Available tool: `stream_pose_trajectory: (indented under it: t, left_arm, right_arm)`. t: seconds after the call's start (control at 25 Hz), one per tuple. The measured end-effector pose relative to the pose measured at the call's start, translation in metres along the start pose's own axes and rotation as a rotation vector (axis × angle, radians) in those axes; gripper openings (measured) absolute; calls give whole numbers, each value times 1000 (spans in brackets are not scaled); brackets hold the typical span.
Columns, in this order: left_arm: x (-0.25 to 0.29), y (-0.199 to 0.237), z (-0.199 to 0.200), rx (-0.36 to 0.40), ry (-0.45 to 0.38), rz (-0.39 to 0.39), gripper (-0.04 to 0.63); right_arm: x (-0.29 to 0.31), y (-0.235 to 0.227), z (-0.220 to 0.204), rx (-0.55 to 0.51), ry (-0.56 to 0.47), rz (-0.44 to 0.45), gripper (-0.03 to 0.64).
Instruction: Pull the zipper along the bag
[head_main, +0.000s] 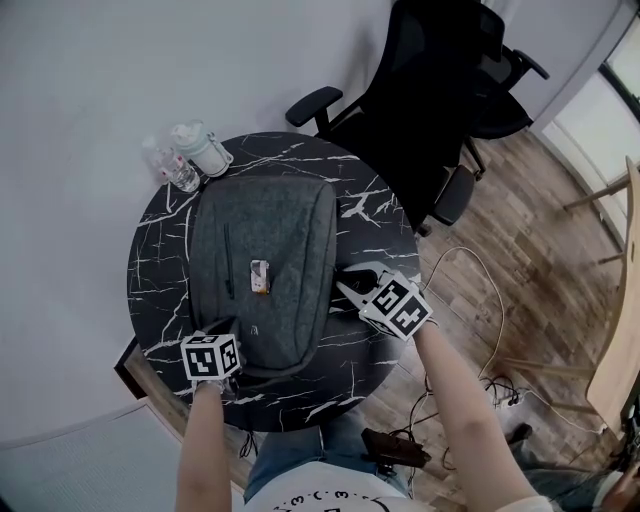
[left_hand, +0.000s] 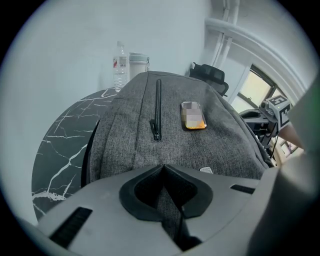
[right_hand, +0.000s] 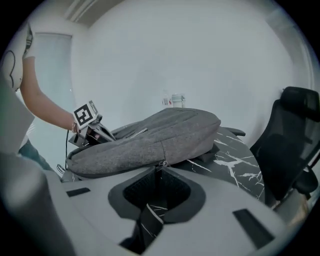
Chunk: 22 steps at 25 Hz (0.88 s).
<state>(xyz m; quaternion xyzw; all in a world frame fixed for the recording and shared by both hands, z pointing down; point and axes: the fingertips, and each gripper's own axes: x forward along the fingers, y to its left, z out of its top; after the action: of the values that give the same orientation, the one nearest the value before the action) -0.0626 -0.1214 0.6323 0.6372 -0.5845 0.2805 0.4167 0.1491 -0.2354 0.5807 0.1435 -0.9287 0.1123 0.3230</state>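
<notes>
Head view shows a round black table (head_main: 160, 250) with white veins in the middle of the frame, and a black office chair (head_main: 430, 110) at the upper right. A grey bag (head_main: 280, 230) lies flat on the table and covers most of its centre. The left gripper (head_main: 222, 326) is at the lower left edge of the bag; its jaws are closed and pinch a fold of the grey cloth. The right gripper (head_main: 345, 279) is at the right edge of the bag; its jaws stand a little apart, and the small metal zipper pull (right_hand: 161, 164) sits just at their tips. Two bottles (head_main: 172, 167) and a cup (head_main: 202, 146) stand at the upper left of the table. A small phone (head_main: 260, 276) lies on top of the bag
</notes>
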Motion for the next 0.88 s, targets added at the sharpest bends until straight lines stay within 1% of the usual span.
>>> stream_pose_trajectory:
  t: [0.04,0.08,0.12,0.16,0.2,0.24,0.36,0.52,0.6,0.68,0.8,0.84,0.88]
  left_arm:
    - [0,0,0,0,0,0,18]
    - [0,1,0,0,0,-1,18]
    - [0,1,0,0,0,-1,18]
    - [0,0,0,0,1,-1,18]
    - [0,0,-1,-1,1,-1,18]
    - [0,0,-1,-1,2,-1,18]
    - [-1,0,-1,-2,5,-1,18]
    - [-1,0,-1,-4,9,-3,18]
    - [-1,0,-1,-5,10,-3,18]
    - [0,0,-1,-6,10,-4,18]
    - [0,1,-1,-4,11,-2,18]
    - [0,1,-1,-3,11,-1,18]
    - [0,1,-1,-2,11,0,18]
  right_arm:
    - [0,-2,1,0,4,0,81]
    - [2,-5,0,-9,21,-2,83]
    - [5,-7,-5,-27,48,1,102]
    - [8,-9,-11,-54,79,9,163]
    - [12,-10,-17,-85,108,22,180]
    - [16,-11,-21,-112,130,39,183]
    - [25,-12,-18,-152,142,118,184]
    - [34,-6,-17,-199,175,268,184]
    - [32,0,-19,-217,201,353,162]
    - [25,4,-18,-213,209,412,137]
    - [12,3,-10,-165,177,447,132]
    - [9,2,-8,-152,166,447,118]
    - [7,0,-7,-147,161,440,85]
